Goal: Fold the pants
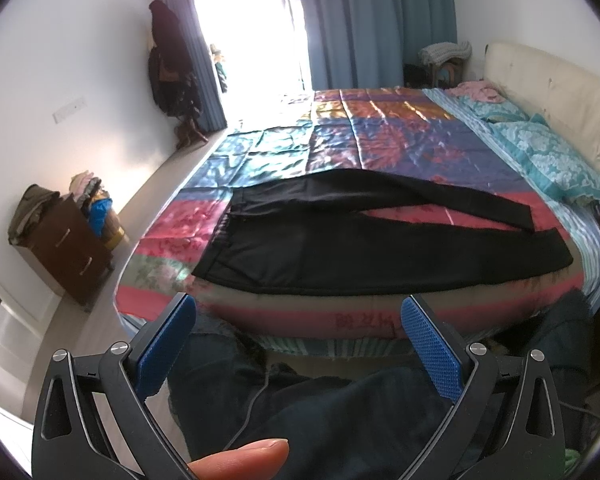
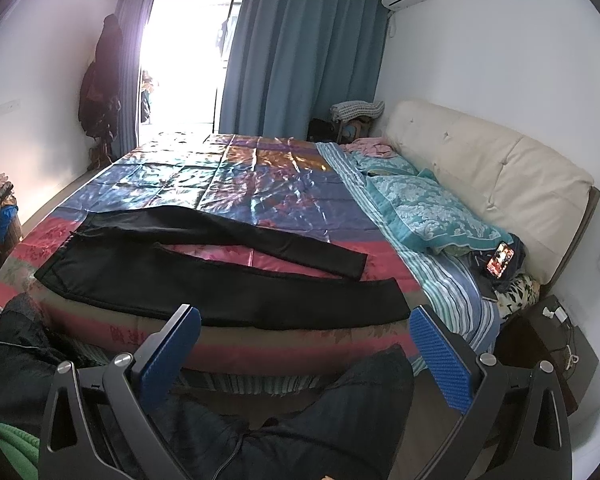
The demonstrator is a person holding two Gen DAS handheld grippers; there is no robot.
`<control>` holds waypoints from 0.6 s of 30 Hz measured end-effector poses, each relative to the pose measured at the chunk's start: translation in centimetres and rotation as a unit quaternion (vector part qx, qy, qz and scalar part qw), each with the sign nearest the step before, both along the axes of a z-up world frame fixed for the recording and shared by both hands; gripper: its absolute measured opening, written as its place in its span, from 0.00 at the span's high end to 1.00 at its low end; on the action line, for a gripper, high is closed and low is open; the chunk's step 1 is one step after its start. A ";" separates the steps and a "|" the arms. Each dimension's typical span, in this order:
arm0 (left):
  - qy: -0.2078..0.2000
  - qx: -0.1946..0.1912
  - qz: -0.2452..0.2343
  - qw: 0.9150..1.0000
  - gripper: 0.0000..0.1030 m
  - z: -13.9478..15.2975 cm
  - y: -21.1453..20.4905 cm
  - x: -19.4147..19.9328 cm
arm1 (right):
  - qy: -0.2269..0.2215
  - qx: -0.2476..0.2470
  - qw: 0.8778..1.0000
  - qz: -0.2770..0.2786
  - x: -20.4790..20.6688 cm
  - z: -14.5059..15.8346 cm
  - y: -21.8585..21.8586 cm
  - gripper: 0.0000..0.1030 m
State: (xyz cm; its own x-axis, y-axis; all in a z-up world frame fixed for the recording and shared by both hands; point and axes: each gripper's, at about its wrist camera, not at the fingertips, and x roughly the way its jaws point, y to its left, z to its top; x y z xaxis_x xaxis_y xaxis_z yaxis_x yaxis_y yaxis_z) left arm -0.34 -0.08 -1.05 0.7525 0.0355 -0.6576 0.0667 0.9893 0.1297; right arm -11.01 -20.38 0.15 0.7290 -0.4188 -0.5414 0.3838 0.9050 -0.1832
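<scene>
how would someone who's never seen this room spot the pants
Find the bed with the shiny patchwork cover. Along its near edge lie the pants, flat, waist to the left, legs parted toward the pillows. They are the only plain black thing on that colourful cover.

Black pants (image 1: 340, 248), multicoloured floral patchwork quilt (image 1: 380, 136), teal floral pillow (image 2: 432, 216), blue curtains (image 2: 300, 52)

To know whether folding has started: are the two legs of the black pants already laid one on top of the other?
No, the black pants lie spread flat on the bed with both legs apart.
</scene>
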 end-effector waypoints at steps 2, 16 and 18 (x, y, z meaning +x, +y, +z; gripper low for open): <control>0.000 0.000 0.000 1.000 0.00 0.0 0.1 0.0 | 0.002 0.000 1.000 0.002 0.1 0.0 0.1 0.00; 0.001 0.001 0.000 1.000 0.00 0.1 0.2 0.0 | 0.004 -0.001 1.000 0.003 0.1 -0.1 0.1 0.00; 0.001 0.001 0.000 1.000 0.00 0.1 0.2 0.0 | 0.004 -0.001 1.000 0.003 0.1 -0.1 0.1 0.00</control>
State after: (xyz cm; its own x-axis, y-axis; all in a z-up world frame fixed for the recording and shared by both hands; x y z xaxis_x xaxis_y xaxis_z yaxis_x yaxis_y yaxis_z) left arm -0.36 0.16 -0.99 0.7518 0.0367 -0.6584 0.0667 0.9891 0.1313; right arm -10.90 -20.26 0.04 0.7276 -0.4148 -0.5464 0.3761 0.9073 -0.1879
